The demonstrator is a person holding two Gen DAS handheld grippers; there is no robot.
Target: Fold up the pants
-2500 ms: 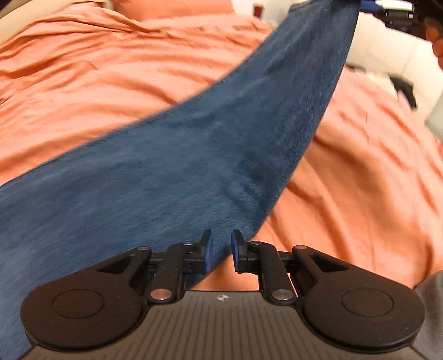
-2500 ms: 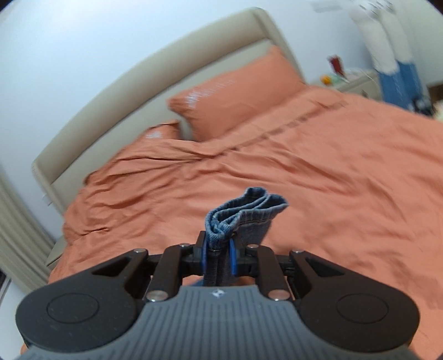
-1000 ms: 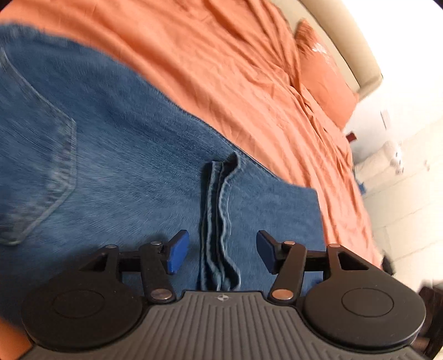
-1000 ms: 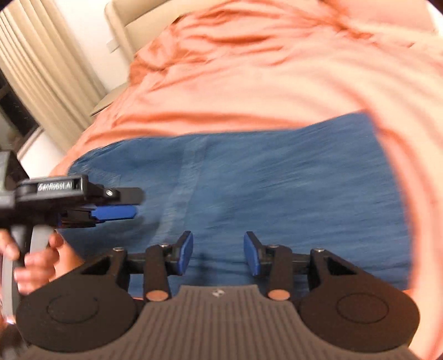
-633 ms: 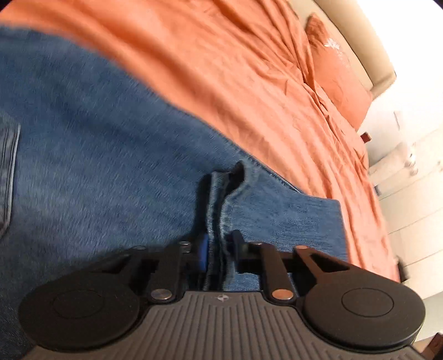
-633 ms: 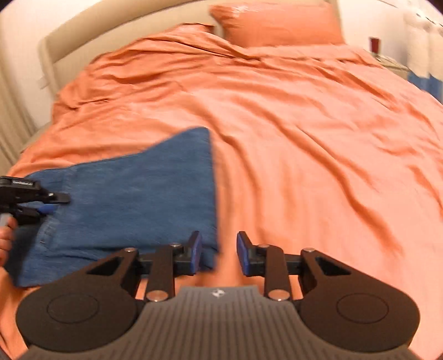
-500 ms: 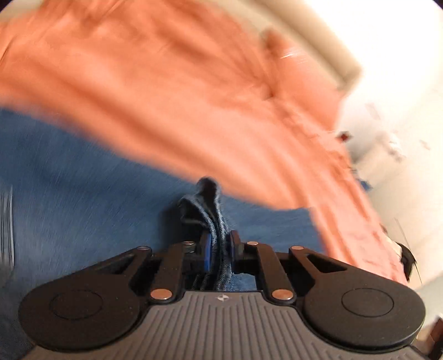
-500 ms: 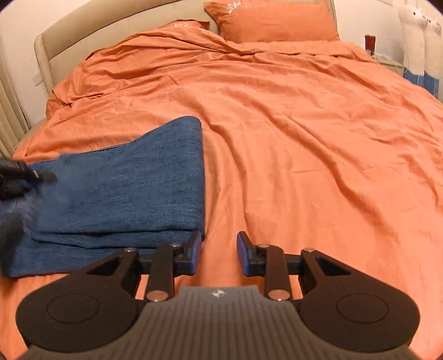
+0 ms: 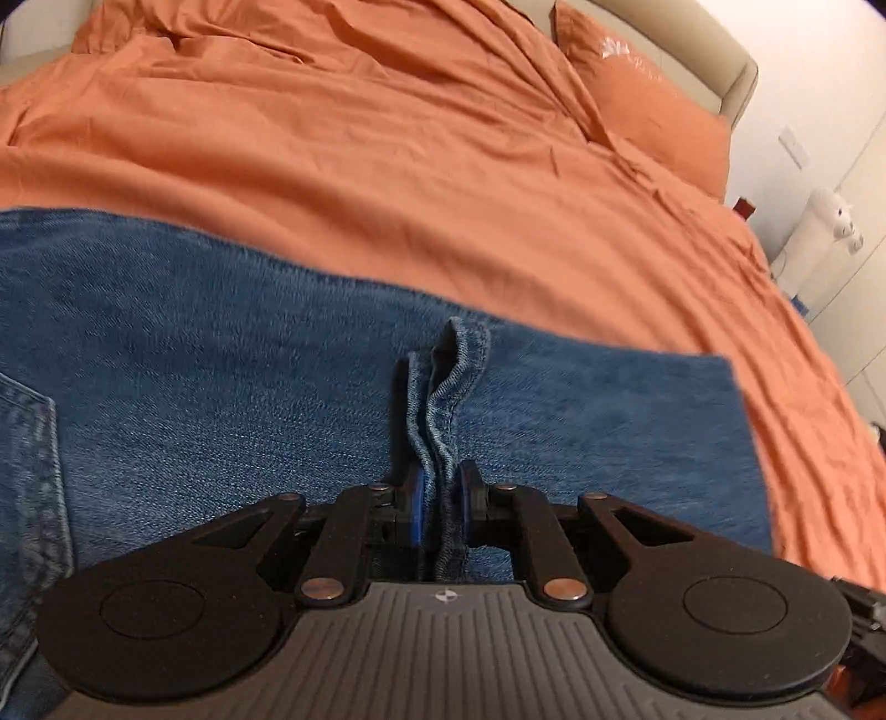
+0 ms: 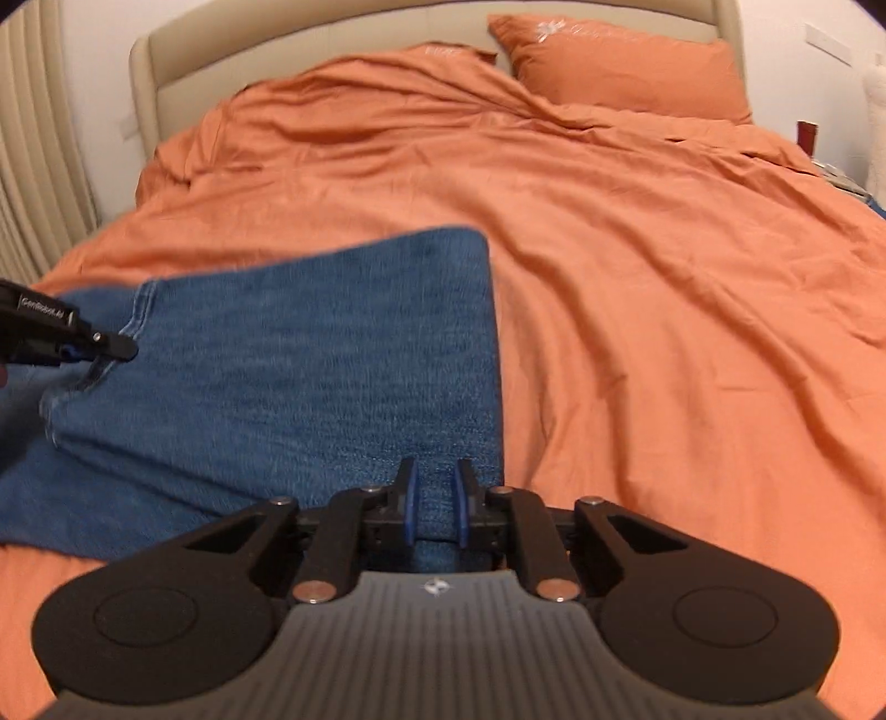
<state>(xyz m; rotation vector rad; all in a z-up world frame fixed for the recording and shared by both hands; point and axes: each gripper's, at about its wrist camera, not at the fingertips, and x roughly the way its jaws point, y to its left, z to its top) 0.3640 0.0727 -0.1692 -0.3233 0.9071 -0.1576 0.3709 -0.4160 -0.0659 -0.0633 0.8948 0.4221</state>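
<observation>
1. Left wrist view: blue denim pants (image 9: 277, 399) lie folded over on the rumpled orange duvet (image 9: 443, 166) of the bed; left gripper (image 9: 441, 493) is clamped on the bunched hem layers, which stand up between its blue pads (image 9: 416, 498).
2. Right wrist view: right gripper (image 10: 433, 501) sits low at the near corner of the fold; denim fills the narrow gap, but whether it pinches I cannot tell.
3. Orange pillow (image 10: 626, 61) well apart, by the beige headboard (image 10: 332, 39).
4. Judgement: next fold pending; grip all layers, lift both ends level, carry across together, lay edges flush; uneven pull would skew the stack.
</observation>
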